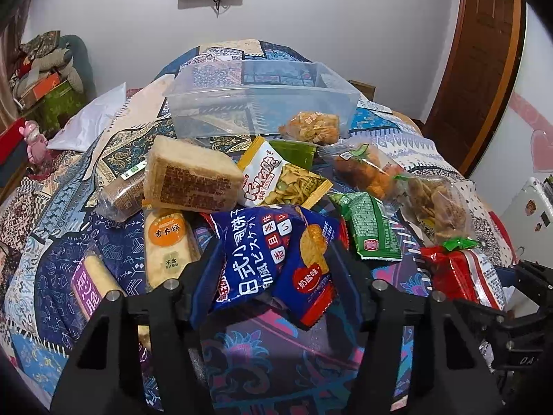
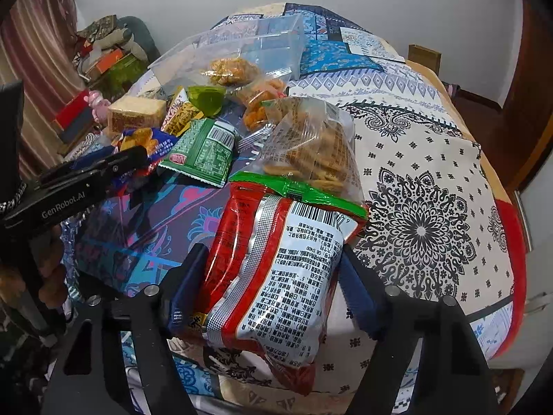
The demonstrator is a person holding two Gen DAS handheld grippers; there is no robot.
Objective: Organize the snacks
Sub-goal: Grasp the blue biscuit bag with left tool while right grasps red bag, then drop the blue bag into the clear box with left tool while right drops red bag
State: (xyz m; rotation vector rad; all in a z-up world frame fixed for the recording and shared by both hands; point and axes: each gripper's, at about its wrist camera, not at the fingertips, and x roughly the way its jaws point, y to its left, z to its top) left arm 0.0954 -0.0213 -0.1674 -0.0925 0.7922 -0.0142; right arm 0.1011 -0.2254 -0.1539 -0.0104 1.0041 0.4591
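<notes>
Your left tool (image 1: 273, 276) is pinching a blue biscuit packet (image 1: 273, 263) printed in white with "日式小圆饼干" and a red badge reading "奶盐味"; it sits at 6 o'clock in the left wrist view, crumpled between the two fingers. Your right tool (image 2: 273, 283) is clamped on a red packet (image 2: 266, 269), back side up, showing a barcode and a dense block of small print too fine to read.

Around the blue packet on the patterned bedspread (image 1: 114, 249) lie the other snacks. At 9 o'clock is a rice cracker pack (image 1: 167, 245) labelled "香米饼". At 12 o'clock a white-and-yellow bag (image 1: 276, 180) reads "KaKa脆", with a tan wafer block (image 1: 190, 180) at 11 o'clock. A green packet (image 1: 371, 228) lies at 2 o'clock, and beyond it a clear bag of brown crisps (image 1: 435, 207).

The clear plastic bin (image 1: 259, 103) stands at the far end of the pile, at 12 o'clock, with a bag of orange snacks (image 1: 311, 126) leaning against its near wall.

A purple-labelled stick pack (image 1: 93, 276) at 8 o'clock is partly cut off by your tool's frame. In the right wrist view, the left tool's arm carries the mark "GenRobot.AI".
</notes>
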